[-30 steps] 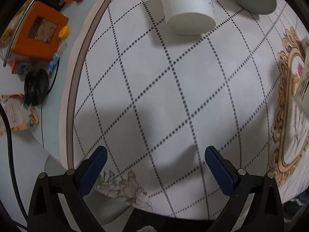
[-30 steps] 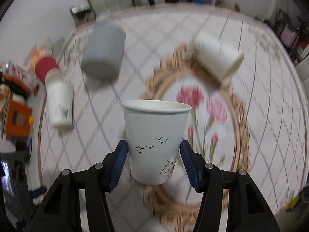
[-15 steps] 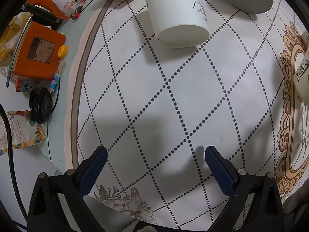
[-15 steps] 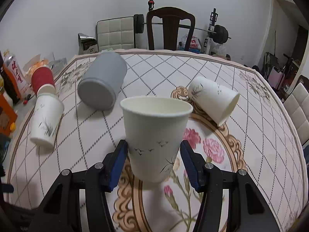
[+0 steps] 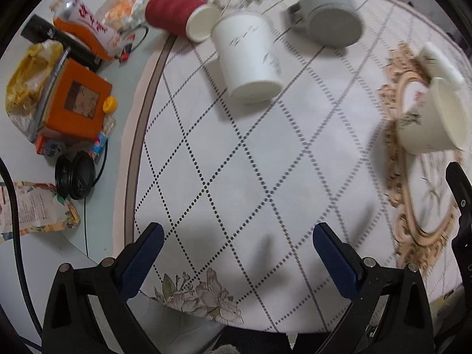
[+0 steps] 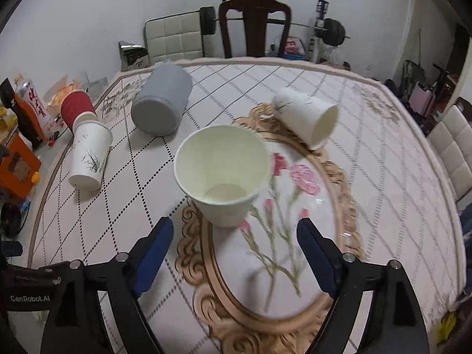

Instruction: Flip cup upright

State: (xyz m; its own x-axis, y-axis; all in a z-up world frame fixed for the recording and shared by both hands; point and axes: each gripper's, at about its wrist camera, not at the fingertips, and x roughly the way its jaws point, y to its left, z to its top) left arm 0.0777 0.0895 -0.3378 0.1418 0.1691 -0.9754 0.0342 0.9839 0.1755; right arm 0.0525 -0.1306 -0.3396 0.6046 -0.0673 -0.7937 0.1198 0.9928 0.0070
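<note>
White paper cup (image 6: 222, 174) standing mouth-up on the tabletop (image 6: 383, 177), base planted at the edge of the ornate floral oval, and I can see right down to its bottom. My right claw (image 6: 233, 247) is spread wide just short of it, blue pads either side and nothing between them, so the cup stands free. I'd call this one done.

It's thin paper, so I judge it light, easy to crush and easy to tip with a nudge. The stiff parts are the rolled rim and the base; I'd take a cup like this mid-wall with a gentle squeeze, not a hard pinch.

Further out, a second white cup (image 6: 306, 118) lies on its side beyond the upright one, mouth facing my way. On the left, another white cup (image 5: 247, 62) lies on its side with its base towards my left claw (image 5: 236, 250), which hangs wide and empty over bare cloth, well apart from it. Its mouth end touches a red cup (image 5: 177, 13), also lying down. A grey mug (image 5: 327, 11) rests on its side near them. Clutter off the cloth at the left: an orange box (image 5: 76, 100) and black earphones (image 5: 75, 175)
</note>
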